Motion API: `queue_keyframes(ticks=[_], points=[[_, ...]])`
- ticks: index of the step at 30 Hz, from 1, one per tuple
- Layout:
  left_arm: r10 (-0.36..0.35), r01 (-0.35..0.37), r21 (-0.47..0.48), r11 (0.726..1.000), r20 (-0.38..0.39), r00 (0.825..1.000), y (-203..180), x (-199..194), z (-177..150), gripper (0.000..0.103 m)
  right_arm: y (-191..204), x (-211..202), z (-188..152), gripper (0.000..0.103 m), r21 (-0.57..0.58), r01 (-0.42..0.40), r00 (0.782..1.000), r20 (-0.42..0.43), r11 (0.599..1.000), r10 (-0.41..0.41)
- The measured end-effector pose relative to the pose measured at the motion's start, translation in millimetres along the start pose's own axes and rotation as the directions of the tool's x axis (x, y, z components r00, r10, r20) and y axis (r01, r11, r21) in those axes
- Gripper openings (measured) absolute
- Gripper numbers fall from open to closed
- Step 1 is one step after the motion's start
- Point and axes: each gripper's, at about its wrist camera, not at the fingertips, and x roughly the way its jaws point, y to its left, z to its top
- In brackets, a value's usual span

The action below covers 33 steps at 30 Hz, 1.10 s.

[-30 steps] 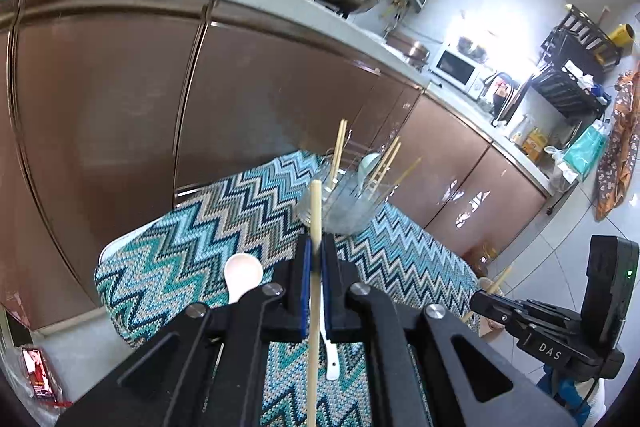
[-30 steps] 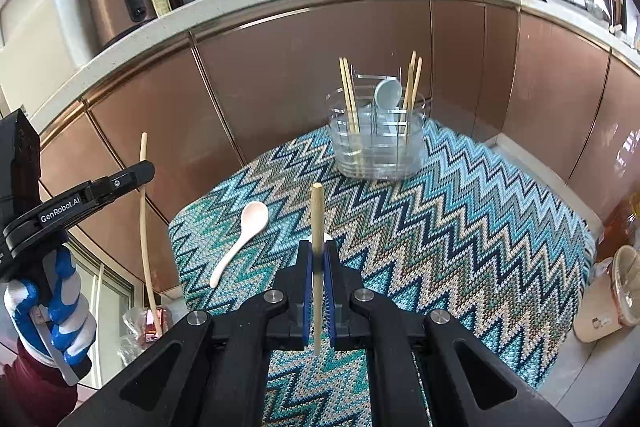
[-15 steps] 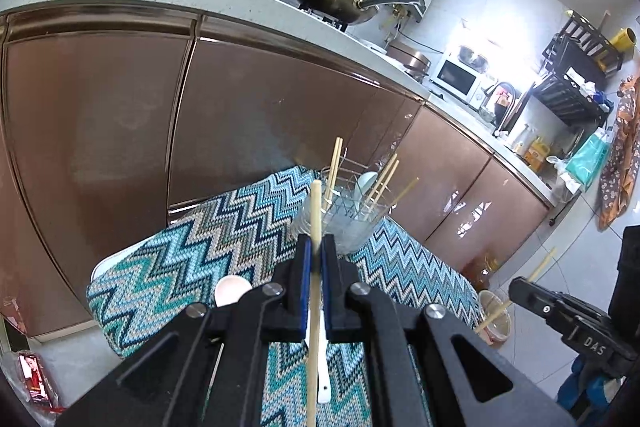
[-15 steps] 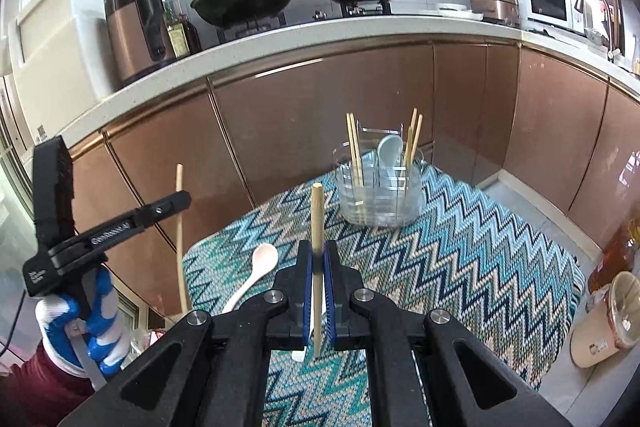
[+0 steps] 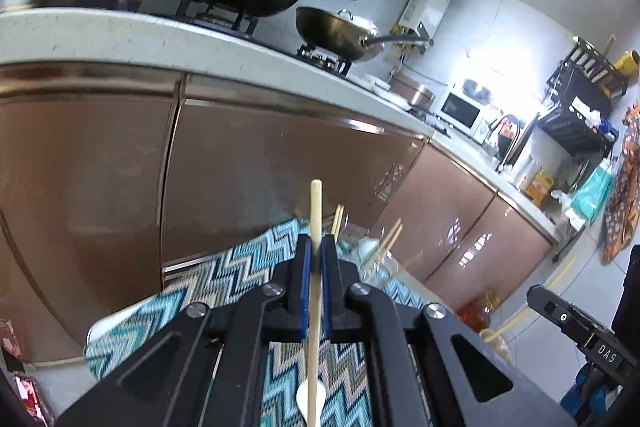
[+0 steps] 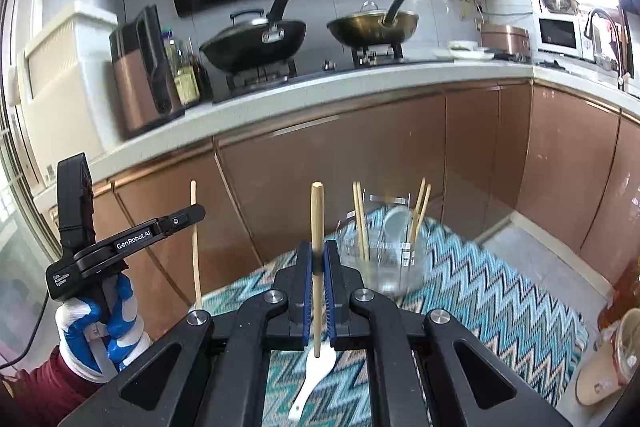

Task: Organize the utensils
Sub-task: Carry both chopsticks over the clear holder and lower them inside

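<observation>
Chopsticks are what both claws carry; from the left wrist view, the left gripper [image 5: 315, 255] has its blue pads pressed tight on one wooden chopstick [image 5: 315, 227], which stands upright between them, its tip above the jaws and its lower end running off the bottom of the picture; beyond the fingers sits the clear utensil holder [image 5: 374, 267] on the zigzag mat [image 5: 224, 275], mostly hidden by the gripper, with several chopsticks poking up from it and something pale inside that I cannot make out; a white spoon [image 5: 308, 397] lies on the mat below the jaws; at the right edge the other gripper shows, a chopstick slanting from it.

From the right wrist view, the right gripper [image 6: 317, 259] is likewise clamped on a second chopstick [image 6: 316, 223], upright, its short lower end hanging just over the white spoon [image 6: 316, 375] on the mat [image 6: 500, 303]; the clear holder [image 6: 382, 263] stands just behind and right of the jaws, blurred; in it two chopsticks lean at the left, two at the right, and a pale spoon bowl sits between them; to the left a gloved hand [image 6: 100, 327] holds the left gripper [image 6: 192, 217], its chopstick [image 6: 195, 247] vertical and well apart from the holder.
</observation>
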Motion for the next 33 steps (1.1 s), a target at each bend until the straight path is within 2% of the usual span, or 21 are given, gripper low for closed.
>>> queue_keyframes(ticks=[5, 11, 17, 25, 33], points=[[-0.038, 0.038, 0.003, 0.999, 0.052, 0.998, -17.5, 19.0, 29.3, 0.004, -10.9, 12.5, 18.9, 0.006, -0.017, 0.002, 0.998, 0.057, 1.000, -0.001], [-0.089, 0.087, 0.018, 0.996, 0.133, 0.987, -48.7, 53.8, 55.6, 0.004, -24.2, 37.9, 38.0, 0.006, -0.046, 0.028, 0.991, 0.129, 0.999, -0.022], [-0.078, 0.076, 0.018, 0.997, 0.181, 0.980, -64.4, 104.0, 69.8, 0.004, -38.4, 77.3, 50.5, 0.006, -0.063, 0.018, 0.989, 0.147, 0.998, -0.008], [-0.030, 0.033, -0.010, 0.999, 0.201, 0.979, -52.1, 162.5, 62.8, 0.004, -60.3, 133.8, 43.4, 0.006, -0.059, 0.012, 0.994, 0.107, 0.998, -0.005], [0.012, -0.012, -0.004, 1.000, 0.216, 0.976, -43.2, 199.7, 44.3, 0.004, -69.0, 162.1, 26.1, 0.006, -0.084, 0.028, 0.997, 0.068, 0.996, -0.022]])
